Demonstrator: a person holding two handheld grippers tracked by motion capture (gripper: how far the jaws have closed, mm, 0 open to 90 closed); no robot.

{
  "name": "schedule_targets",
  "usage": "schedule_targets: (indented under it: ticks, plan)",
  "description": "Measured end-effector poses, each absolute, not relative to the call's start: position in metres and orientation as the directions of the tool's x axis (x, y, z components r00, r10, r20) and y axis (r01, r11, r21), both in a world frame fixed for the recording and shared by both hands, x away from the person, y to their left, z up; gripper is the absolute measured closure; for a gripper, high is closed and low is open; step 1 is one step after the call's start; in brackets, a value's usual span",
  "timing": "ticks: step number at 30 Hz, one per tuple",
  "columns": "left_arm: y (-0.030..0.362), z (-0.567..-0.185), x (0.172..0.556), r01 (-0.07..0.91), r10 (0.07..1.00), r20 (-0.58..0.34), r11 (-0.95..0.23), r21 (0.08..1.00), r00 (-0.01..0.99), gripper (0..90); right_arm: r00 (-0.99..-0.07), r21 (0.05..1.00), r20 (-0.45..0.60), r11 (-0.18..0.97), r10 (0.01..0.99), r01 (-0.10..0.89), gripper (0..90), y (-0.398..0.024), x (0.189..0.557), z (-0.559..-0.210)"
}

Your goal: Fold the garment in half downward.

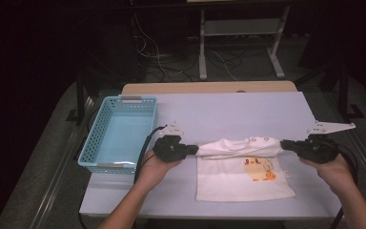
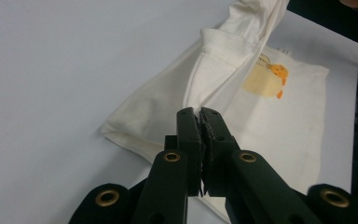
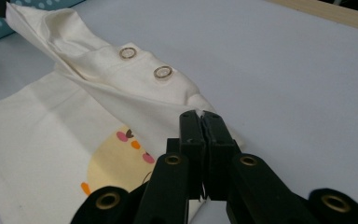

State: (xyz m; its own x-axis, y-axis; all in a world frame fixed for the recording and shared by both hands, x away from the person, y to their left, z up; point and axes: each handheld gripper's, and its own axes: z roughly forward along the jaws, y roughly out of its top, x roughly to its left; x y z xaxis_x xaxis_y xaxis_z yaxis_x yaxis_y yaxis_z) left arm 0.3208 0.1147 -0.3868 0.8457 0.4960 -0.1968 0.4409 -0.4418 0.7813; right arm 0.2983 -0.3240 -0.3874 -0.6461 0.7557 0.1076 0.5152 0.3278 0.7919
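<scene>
Cream shirt (image 1: 243, 171) stretched between two grippers

Left gripper (image 1: 190, 150) and right gripper (image 1: 288, 144) each pinch an end of the folded-over top edge, jaws pressed together; its long axis runs parallel to the worktop's (image 1: 228, 112) near edge.

Both tongs are black: the left tongs (image 1: 196, 150) and right tongs (image 1: 283, 144) have brass-ringed screw holes, grey three-cornered top plates and black cables.

We see our right gripper (image 3: 201, 113) pinching the edge of a cream baby shirt (image 3: 51, 140) with two metal snaps (image 3: 162, 72) and a chick print (image 3: 116, 163) on the table (image 3: 284, 70).
</scene>
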Motion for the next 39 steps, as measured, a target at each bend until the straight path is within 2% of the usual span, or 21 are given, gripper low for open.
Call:
schedule_targets:
  ticks: [17,39]
  plan:
    - [0.114,-0.405,0.287,0.439,0.425,-0.224,-0.518,0.734,0.877,86.3,-0.678,0.768,0.081,0.389,0.730,0.510,86.8,-0.323,0.258,-0.400]
    - [0.108,-0.432,0.279,0.449,0.367,-0.266,-0.640,0.624,0.892,86.1,-0.714,0.688,0.108,0.467,0.692,0.556,86.8,-0.320,0.231,-0.432]
